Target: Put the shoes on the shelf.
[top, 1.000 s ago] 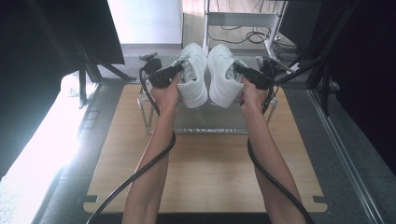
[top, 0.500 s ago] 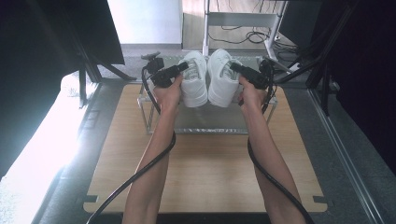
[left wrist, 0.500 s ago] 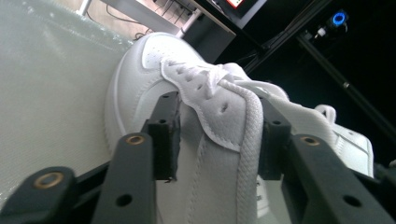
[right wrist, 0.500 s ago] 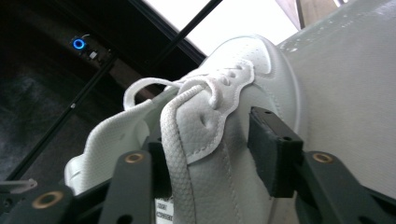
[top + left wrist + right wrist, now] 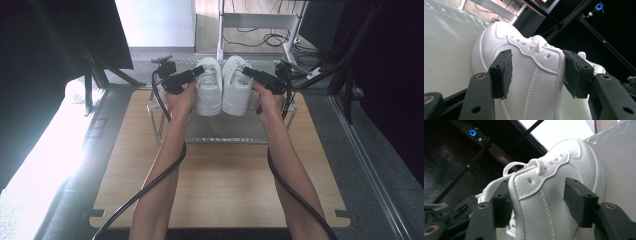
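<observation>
Two white sneakers stand side by side on a clear shelf (image 5: 225, 131), toes pointing away. My left gripper (image 5: 199, 71) reaches in from the left around the left sneaker (image 5: 209, 90). In the left gripper view the sneaker (image 5: 536, 82) sits between the pads (image 5: 503, 71), which stand off its sides. My right gripper (image 5: 246, 71) comes in from the right around the right sneaker (image 5: 237, 90). That sneaker (image 5: 541, 202) lies between the right gripper's pads (image 5: 579, 198), with a gap at the outer pad. Both grippers' jaws have just been opening.
The clear shelf stands on thin legs at the far end of a wooden tabletop (image 5: 220, 190). Black cables (image 5: 150, 185) trail back along both forearms. Dark stands and frame bars (image 5: 90, 80) flank the table, and a white desk frame with cords (image 5: 260, 22) stands beyond.
Both pairs of jaws have spread off the sneakers' sides. The sneakers have settled slightly lower onto the shelf. Both hands have stayed where they were.
</observation>
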`<state>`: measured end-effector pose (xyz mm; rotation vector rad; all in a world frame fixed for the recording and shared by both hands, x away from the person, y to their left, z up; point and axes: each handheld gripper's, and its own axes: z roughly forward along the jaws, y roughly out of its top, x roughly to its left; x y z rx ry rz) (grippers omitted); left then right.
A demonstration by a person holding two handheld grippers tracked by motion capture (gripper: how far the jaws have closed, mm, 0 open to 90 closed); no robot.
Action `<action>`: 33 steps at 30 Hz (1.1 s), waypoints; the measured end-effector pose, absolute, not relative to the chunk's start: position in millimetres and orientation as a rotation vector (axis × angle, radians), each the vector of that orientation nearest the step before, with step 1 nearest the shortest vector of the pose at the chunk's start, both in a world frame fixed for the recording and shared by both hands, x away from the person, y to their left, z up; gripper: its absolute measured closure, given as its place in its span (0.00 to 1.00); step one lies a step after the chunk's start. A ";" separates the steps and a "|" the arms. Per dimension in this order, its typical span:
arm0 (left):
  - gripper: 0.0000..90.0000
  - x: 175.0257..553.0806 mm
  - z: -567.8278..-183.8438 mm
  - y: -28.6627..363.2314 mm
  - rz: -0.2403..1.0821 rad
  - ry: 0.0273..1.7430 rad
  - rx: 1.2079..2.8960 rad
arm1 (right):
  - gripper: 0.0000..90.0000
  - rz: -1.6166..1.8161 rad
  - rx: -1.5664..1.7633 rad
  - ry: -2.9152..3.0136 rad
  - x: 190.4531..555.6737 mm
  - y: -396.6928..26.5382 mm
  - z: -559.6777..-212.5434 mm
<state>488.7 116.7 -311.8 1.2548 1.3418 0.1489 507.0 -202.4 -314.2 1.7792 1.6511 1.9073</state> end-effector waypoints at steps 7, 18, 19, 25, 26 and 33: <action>0.51 489.0 -314.8 113.8 0.133 1.339 1.244 | 0.70 1.727 1.697 1.723 504.8 -194.7 -297.2; 0.67 481.8 -305.5 111.2 0.288 1.340 1.329 | 0.68 1.778 1.690 1.707 504.1 -196.5 -302.9; 0.67 481.5 -305.6 113.7 0.291 1.342 1.325 | 0.67 1.775 1.688 1.715 503.8 -196.6 -302.8; 0.66 480.5 -305.8 114.4 0.303 1.350 1.318 | 0.68 1.748 1.672 1.736 502.8 -194.5 -302.3; 0.66 480.2 -305.8 113.9 0.309 1.352 1.316 | 0.69 1.741 1.667 1.738 502.5 -193.8 -302.2; 0.66 476.7 -307.3 117.0 0.330 1.367 1.290 | 0.70 1.725 1.669 1.759 501.2 -194.3 -300.4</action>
